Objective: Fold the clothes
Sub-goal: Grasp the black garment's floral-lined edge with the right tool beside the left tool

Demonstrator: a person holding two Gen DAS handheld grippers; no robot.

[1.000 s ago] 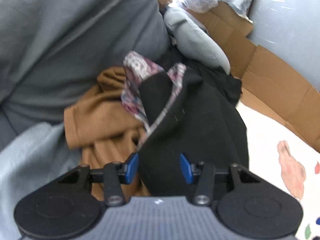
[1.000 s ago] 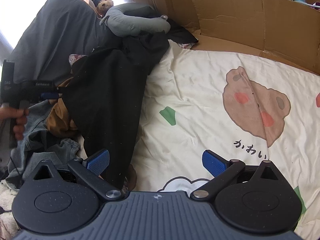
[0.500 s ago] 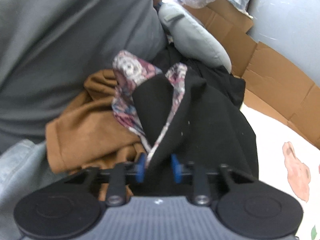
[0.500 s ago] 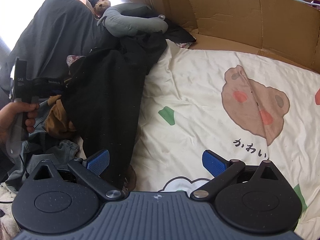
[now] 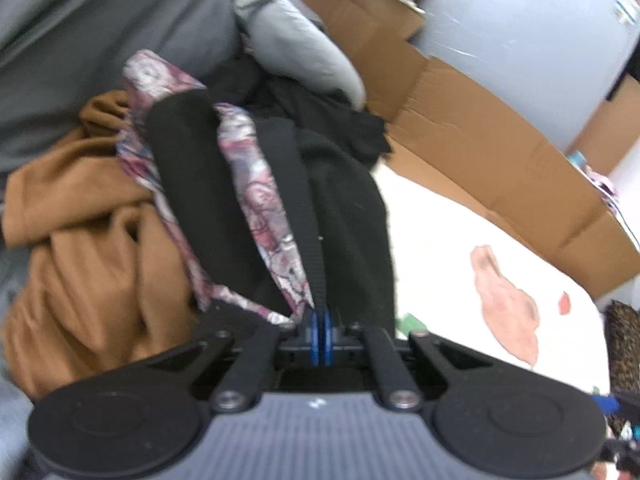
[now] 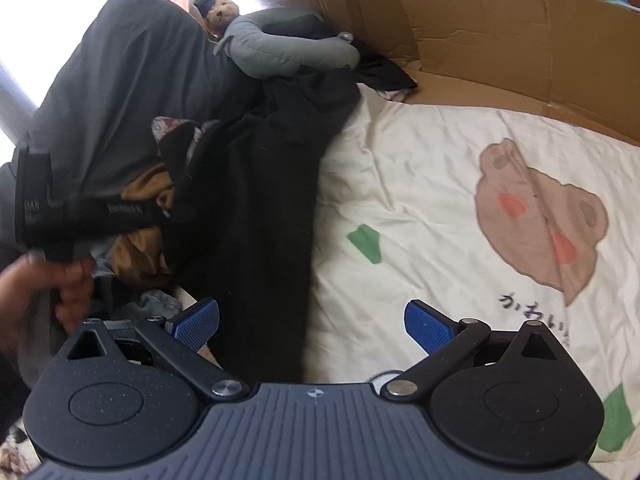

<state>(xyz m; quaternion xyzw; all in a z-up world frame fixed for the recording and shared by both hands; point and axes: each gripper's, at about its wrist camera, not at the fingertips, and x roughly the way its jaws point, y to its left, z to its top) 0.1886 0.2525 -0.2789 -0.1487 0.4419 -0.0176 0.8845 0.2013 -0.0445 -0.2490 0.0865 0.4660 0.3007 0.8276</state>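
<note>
The left gripper [image 5: 322,334] has just been closing, and its blue pads [image 5: 315,336] now stand pressed together on the edge of the black garment [image 5: 348,216], pinching a fold of the dark cloth right where the floral lining [image 5: 260,200] runs out beside it. That garment lies stretched along the left edge of the bed sheet [image 6: 420,200], a cream sheet printed with a brown bear [image 6: 540,216] and green patches. Its far end reaches up to a grey neck pillow [image 6: 288,52], and its near end comes down almost to the right gripper [image 6: 312,324].

Just beside the black garment, on the side away from the sheet, a brown garment [image 5: 92,232] sits crumpled, touching the floral lining. A large dark grey cushion [image 5: 100,28] rises behind both. A small teddy bear [image 6: 224,10] rests at the far end, above the neck pillow. Cardboard [image 6: 500,28] lines the far edge of the bed.

The right gripper hovers released, its fingers spread wide over the near edge of the sheet, grasping nothing; its left pad [image 6: 196,322] hangs close to the black garment's hem. In the right wrist view a hand [image 6: 44,296] holds the handle of the left gripper at the left edge
</note>
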